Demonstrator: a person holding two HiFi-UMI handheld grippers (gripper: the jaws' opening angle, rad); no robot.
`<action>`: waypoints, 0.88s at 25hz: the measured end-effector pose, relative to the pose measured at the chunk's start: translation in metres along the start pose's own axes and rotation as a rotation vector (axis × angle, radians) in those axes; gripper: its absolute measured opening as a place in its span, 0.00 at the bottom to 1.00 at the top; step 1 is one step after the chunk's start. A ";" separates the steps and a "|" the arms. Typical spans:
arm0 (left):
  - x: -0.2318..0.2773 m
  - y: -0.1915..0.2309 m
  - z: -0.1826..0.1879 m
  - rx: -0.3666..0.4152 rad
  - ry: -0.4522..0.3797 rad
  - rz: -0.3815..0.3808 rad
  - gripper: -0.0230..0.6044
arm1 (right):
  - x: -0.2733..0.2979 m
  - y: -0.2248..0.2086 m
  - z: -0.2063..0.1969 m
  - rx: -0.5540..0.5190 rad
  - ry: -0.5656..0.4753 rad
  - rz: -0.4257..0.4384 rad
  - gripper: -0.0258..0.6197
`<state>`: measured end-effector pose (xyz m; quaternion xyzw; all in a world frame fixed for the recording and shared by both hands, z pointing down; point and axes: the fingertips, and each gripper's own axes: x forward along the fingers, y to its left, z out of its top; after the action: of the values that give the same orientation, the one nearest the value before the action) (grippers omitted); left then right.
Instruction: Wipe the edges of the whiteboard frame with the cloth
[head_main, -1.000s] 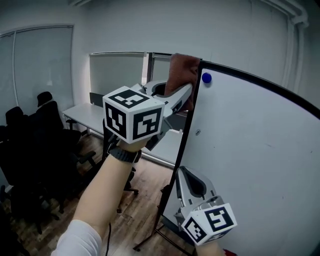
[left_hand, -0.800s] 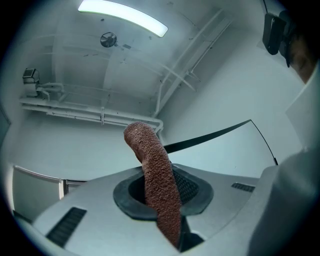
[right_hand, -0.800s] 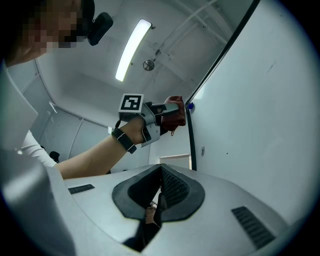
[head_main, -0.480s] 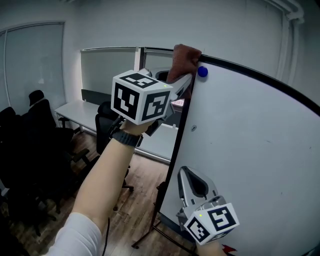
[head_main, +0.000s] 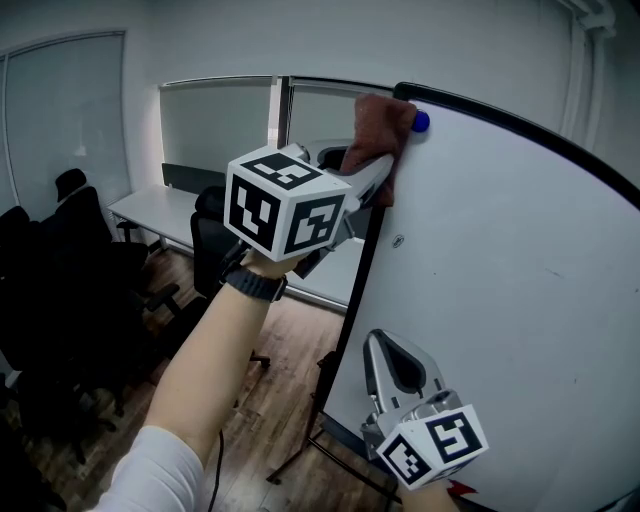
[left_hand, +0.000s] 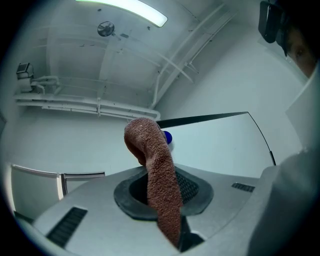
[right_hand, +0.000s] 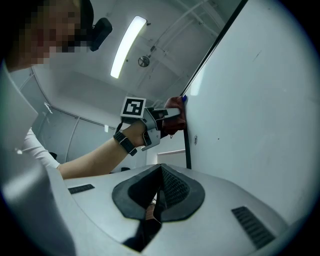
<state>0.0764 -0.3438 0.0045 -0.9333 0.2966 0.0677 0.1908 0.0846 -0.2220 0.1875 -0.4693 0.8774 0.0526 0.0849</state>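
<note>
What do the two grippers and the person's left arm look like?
The left gripper and right gripper have pale grey bodies with dark ribbed pads. Each carries a white cube with black square markers. The left arm wears a black wristband and white sleeve.

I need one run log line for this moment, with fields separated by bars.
left claw: shut on cloth | cloth: at top corner of whiteboard frame, beside blue magnet | right claw: shut, empty
</note>
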 end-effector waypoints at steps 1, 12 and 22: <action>-0.001 0.000 -0.006 -0.005 -0.001 -0.002 0.13 | 0.001 -0.001 -0.003 0.002 0.005 -0.002 0.04; -0.016 -0.021 -0.067 -0.016 0.019 -0.023 0.13 | 0.002 -0.008 -0.031 0.035 0.053 -0.027 0.04; -0.041 -0.053 -0.136 -0.057 0.023 -0.030 0.13 | -0.010 -0.007 -0.053 0.058 0.081 -0.056 0.04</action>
<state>0.0755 -0.3361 0.1557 -0.9434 0.2827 0.0627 0.1616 0.0907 -0.2268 0.2413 -0.4927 0.8678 0.0056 0.0641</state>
